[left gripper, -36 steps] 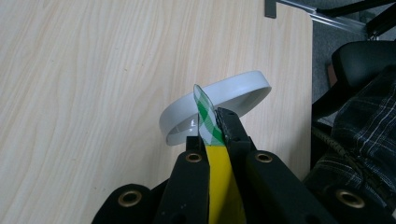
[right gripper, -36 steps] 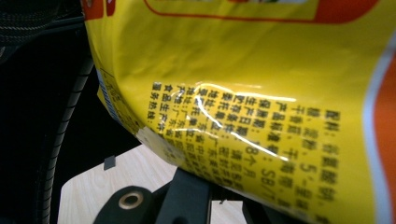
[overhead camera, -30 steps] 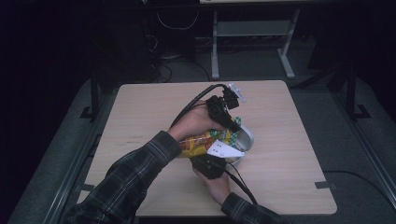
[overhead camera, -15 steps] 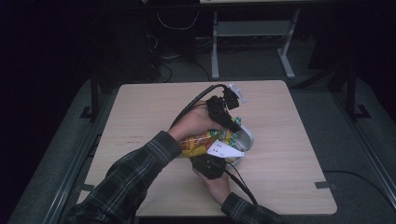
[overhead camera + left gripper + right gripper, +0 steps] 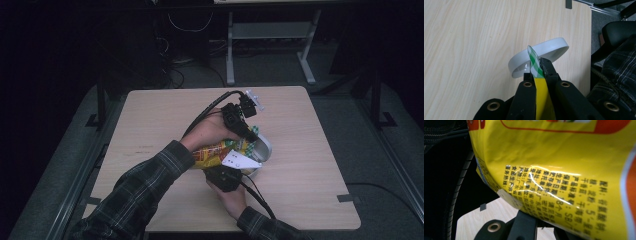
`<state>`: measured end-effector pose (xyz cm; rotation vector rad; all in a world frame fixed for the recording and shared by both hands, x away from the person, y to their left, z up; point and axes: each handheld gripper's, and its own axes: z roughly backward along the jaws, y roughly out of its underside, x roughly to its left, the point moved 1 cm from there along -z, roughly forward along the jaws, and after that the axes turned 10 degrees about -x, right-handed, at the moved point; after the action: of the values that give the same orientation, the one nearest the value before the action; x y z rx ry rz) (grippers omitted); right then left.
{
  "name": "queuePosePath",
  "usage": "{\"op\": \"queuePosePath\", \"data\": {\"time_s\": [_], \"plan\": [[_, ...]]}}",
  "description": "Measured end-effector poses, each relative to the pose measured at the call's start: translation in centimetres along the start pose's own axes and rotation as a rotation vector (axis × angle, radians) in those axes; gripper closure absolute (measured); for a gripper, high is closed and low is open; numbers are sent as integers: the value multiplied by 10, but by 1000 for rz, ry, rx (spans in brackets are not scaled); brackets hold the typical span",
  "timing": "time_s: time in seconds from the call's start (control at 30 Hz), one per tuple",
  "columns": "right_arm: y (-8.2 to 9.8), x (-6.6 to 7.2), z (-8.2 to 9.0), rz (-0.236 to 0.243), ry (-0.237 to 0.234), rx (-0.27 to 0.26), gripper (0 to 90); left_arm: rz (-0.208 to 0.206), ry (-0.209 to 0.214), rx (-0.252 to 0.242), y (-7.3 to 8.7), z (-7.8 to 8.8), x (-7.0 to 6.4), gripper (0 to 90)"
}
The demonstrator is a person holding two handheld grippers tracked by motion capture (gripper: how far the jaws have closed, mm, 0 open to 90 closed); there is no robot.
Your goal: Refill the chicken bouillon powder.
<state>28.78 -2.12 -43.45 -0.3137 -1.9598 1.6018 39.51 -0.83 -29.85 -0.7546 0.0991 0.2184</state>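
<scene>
Over the middle of the desk (image 5: 150,125), a yellow snack bag (image 5: 215,152) hung between both grippers, right above a white bowl (image 5: 263,147). The left gripper (image 5: 537,71) had its jaws pinched nearly closed on the bag's green-checked top edge, w/ the bowl rim just beyond the tips in the left gripper view. The right gripper (image 5: 226,177) sat under the bag's lower end; its jaws were hidden behind the foil in the right gripper view (printed back panel up close), so I couldn't tell how far open they were or whether they actually gripped.

Risks, as I judged them: the left hold was on a thin strip of seal only, so a hard pull could tear it crooked or let it slip out. If the bag opened suddenly, contents could spray past the bowl onto the desk. The bowl looked light and tilted in the left gripper view, so a bump from either gripper could tip or shove it.
</scene>
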Motion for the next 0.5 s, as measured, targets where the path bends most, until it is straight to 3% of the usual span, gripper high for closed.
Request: {"op": "queuePosePath", "data": {"time_s": [0.5], "plan": [[0, 0, 0, -7, -1, 0, 899, 1, 0, 1, 0, -1, 0, 894]]}}
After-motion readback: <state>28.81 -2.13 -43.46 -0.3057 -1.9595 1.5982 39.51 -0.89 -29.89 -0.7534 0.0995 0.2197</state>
